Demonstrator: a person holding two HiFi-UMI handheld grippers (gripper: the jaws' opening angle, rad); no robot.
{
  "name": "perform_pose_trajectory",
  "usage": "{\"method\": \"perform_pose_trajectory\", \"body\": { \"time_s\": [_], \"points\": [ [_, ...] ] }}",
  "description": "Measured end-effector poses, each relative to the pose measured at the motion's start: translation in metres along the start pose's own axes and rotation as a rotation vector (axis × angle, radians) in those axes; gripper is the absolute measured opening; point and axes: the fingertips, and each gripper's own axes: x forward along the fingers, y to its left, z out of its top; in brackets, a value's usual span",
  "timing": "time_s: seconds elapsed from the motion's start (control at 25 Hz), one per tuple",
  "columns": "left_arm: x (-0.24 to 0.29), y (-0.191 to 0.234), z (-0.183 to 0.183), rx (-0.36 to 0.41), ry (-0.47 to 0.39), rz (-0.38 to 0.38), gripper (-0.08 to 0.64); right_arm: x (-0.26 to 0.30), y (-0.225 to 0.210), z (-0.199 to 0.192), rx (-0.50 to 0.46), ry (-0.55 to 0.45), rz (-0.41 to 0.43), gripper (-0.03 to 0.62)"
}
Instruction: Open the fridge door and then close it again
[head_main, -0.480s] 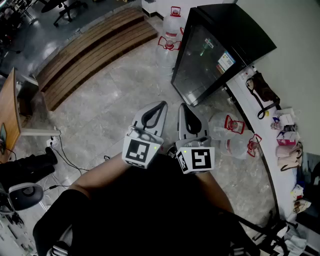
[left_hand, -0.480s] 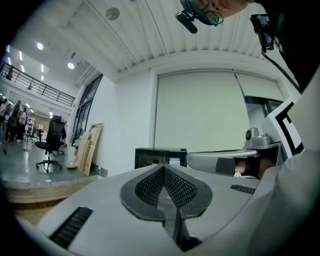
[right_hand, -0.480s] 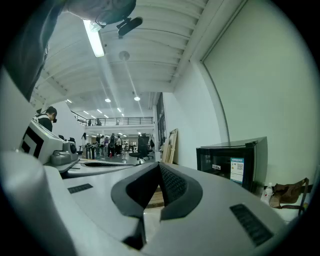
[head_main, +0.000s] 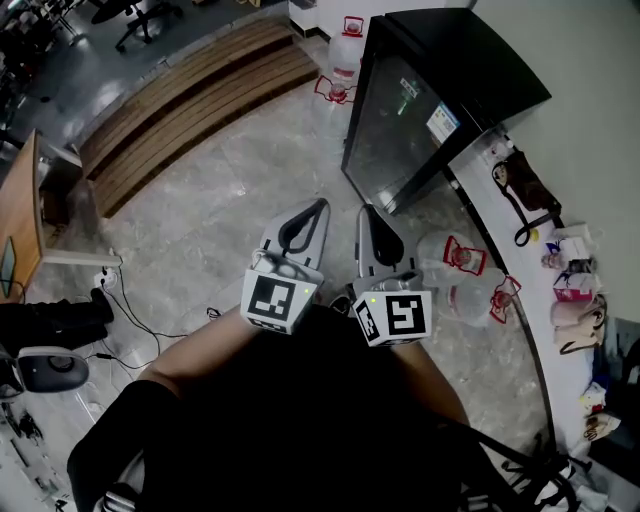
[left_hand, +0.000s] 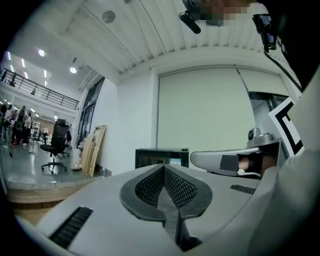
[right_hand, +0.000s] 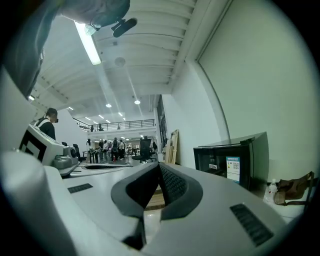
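Note:
The black fridge (head_main: 420, 110) with a glass door stands shut against the wall at the upper right of the head view. Both grippers are held side by side in front of the person, well short of it. My left gripper (head_main: 318, 207) is shut with nothing in it; in the left gripper view its tips (left_hand: 164, 167) meet, with the fridge (left_hand: 161, 157) small beyond them. My right gripper (head_main: 368, 212) is also shut and holds nothing. In the right gripper view its tips (right_hand: 159, 165) touch, and the fridge (right_hand: 235, 162) stands off to the right.
Large water bottles stand left of the fridge (head_main: 345, 60) and on the floor in front of it (head_main: 455, 260). A white counter (head_main: 500, 215) with bags runs along the right wall. Wooden steps (head_main: 190, 100) lie at the upper left, cables (head_main: 130, 320) on the floor at left.
Both grippers stay shut and in the same place. The head view has shifted only slightly.

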Motion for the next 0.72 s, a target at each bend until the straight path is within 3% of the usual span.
{"method": "perform_pose_trajectory", "body": {
  "time_s": [0.4,0.56,0.72],
  "points": [
    [0.056,0.014,-0.011,-0.015,-0.019,-0.025,0.009,0.028,-0.04,-0.025,0.024,0.059,0.01,0.015],
    [0.097,0.039,-0.02,-0.071,-0.032,-0.041,0.009,0.072,-0.059,-0.032,0.009,0.075,0.008,0.015],
    [0.155,0.091,-0.034,-0.103,-0.025,-0.053,0.008,0.144,-0.081,-0.035,-0.008,0.07,0.01,0.015]
  ]
}}
